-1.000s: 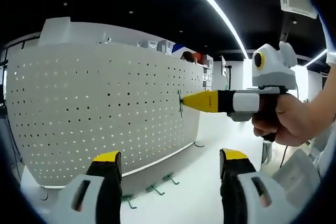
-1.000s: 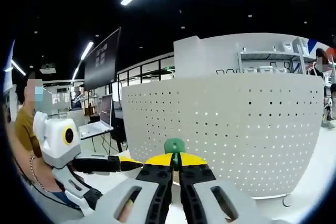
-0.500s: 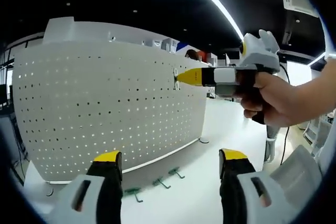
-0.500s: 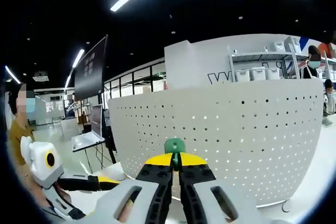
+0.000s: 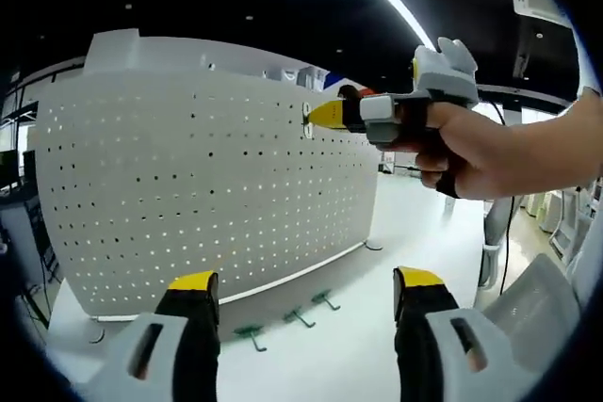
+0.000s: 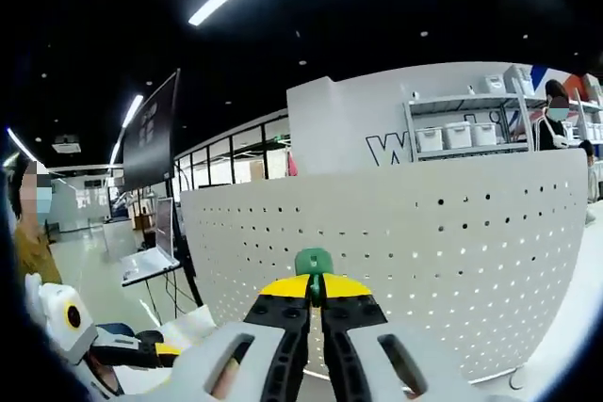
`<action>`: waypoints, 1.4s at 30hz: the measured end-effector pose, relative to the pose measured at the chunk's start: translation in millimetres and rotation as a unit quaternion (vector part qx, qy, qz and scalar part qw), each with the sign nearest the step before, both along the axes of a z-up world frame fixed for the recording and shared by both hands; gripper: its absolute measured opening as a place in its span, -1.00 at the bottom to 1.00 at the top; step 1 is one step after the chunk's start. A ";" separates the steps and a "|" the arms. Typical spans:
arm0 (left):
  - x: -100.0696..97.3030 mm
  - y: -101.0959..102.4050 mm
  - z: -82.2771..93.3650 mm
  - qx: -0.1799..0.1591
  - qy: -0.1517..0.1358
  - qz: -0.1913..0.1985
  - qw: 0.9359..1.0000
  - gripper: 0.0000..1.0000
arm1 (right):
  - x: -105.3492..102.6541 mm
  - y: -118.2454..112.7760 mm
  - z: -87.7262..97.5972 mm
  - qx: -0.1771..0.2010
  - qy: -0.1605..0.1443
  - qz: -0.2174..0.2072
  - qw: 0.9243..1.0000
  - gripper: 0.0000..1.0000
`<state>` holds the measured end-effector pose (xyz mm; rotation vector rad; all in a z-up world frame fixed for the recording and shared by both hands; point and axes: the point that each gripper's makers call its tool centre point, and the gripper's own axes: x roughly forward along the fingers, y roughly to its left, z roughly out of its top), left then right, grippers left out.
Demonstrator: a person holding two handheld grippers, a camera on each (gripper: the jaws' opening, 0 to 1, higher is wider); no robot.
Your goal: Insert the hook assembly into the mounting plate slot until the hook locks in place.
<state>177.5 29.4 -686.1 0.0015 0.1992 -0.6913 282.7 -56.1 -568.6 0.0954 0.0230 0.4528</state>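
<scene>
The task looked well along but unfinished: the right gripper [image 5: 311, 115] had brought the small green plastic hook [image 6: 314, 262] up against the upright white perforated metal mounting panel [image 5: 188, 195], near its upper edge at about 1 o'clock in the left gripper view. Whether it had seated or locked could not be told. The right gripper's jaws were clamped on the hook. The left gripper [image 5: 306, 284] hung back from the panel, jaws wide apart and empty. Three spare green hooks [image 5: 292, 315] lay on the white worktop [image 5: 358, 345] at 6 o'clock.
</scene>
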 end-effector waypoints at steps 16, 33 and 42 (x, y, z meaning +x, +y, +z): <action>-4.7 6.9 -2.3 0.000 0.001 0.005 1.000 0.54 | 27.1 11.9 11.6 0.003 -0.018 -0.019 1.000 -1.00; -5.1 8.5 -8.7 0.000 0.007 0.002 1.000 0.54 | 54.1 26.2 27.1 -0.002 -0.052 -0.033 0.998 -1.00; -5.0 12.4 -10.2 -0.001 0.011 0.005 1.000 0.53 | 65.2 27.6 26.9 0.004 -0.051 -0.045 0.998 -1.00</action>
